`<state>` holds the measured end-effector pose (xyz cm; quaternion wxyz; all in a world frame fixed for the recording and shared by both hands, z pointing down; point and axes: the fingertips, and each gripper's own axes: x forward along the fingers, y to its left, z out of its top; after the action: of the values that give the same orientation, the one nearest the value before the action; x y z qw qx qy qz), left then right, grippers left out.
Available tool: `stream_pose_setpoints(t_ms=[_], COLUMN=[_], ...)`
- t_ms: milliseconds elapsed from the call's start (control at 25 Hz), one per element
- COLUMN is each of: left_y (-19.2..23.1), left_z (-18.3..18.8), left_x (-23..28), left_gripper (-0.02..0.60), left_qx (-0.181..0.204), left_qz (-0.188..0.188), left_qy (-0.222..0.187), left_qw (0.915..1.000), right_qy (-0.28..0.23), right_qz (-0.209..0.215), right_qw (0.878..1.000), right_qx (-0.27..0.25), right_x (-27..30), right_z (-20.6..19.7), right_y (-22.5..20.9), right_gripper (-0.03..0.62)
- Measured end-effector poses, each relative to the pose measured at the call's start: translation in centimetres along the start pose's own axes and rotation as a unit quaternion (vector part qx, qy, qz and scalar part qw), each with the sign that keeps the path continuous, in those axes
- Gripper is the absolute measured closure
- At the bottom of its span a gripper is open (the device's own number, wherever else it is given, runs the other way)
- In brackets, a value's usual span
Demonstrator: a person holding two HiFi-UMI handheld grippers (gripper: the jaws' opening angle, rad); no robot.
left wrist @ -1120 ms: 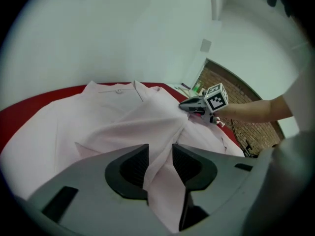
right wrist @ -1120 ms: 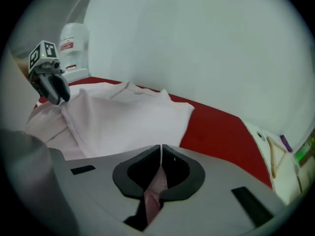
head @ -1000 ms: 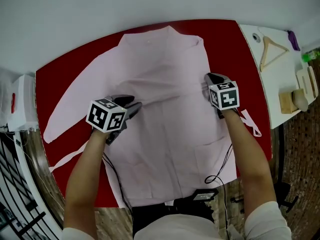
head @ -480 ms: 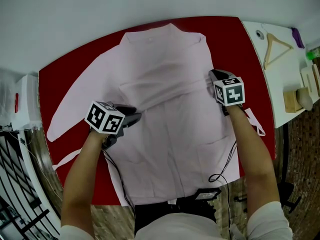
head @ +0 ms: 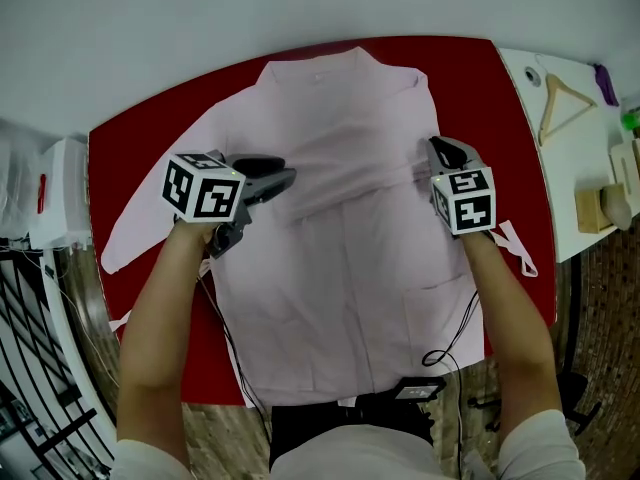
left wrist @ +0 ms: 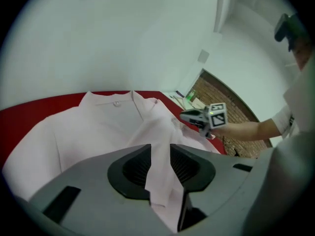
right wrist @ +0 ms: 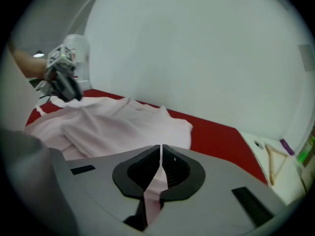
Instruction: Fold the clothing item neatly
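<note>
white wall (right wrist: 197, 58), brick floor (head: 606, 298), red table (head: 135, 158)

A tan object (head: 628, 166) runs off the right edge.

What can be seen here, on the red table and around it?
shirt: one, pale pink, spread on the table
table: one, red, centre
side table: one, white, right
hanger: one, wooden, on the side table
wooden blocks: at least two, tan, side table's right edge
box: one, white, left
left hand-held gripper: one, grey, clamped on shirt
right hand-held gripper: one, grey, clamped on shirt
forearms: two, bare, bottom
</note>
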<state>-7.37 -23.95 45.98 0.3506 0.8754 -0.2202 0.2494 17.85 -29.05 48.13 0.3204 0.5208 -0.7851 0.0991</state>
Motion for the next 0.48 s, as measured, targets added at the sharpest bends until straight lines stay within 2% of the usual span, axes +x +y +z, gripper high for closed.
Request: stream_pose_setpoints(t_ms=[80,160,240,320,480], left_y=[1.5,2.4,3.0,3.9,5.7], left_z=[0.8,0.4,-0.7,-1.5,-2.0], left_x=[1.5,3.1,4.5,5.2,4.7], left_gripper=[0.467,0.49,0.502,0.509,0.515], left_qx=[0.004,0.013,0.013,0.002,-0.034], left_qz=[0.02,0.028,0.032,0.039,0.053], left_qy=[0.017,0.056,0.094,0.115,0.119], left_qw=[0.9996,0.998,0.995,0.9926,0.9908], right_qy=[-0.034,-0.051,-0.054,-0.05,0.004], right_qz=[0.086,0.205,0.286,0.313,0.324], right_qw=[0.995,0.974,0.95,0.939,0.938], right_qx=[-0.04,-0.081,-0.117,-0.132,-0.122], right_x=[-1.0,-1.9,-2.4,-2.1,-0.2], right_z=[2.6,4.0,4.0,3.5,1.7], right_y=[7.1,16.8,25.1,29.5,31.8], right_gripper=[0.571,0.571,0.571,0.571,0.571])
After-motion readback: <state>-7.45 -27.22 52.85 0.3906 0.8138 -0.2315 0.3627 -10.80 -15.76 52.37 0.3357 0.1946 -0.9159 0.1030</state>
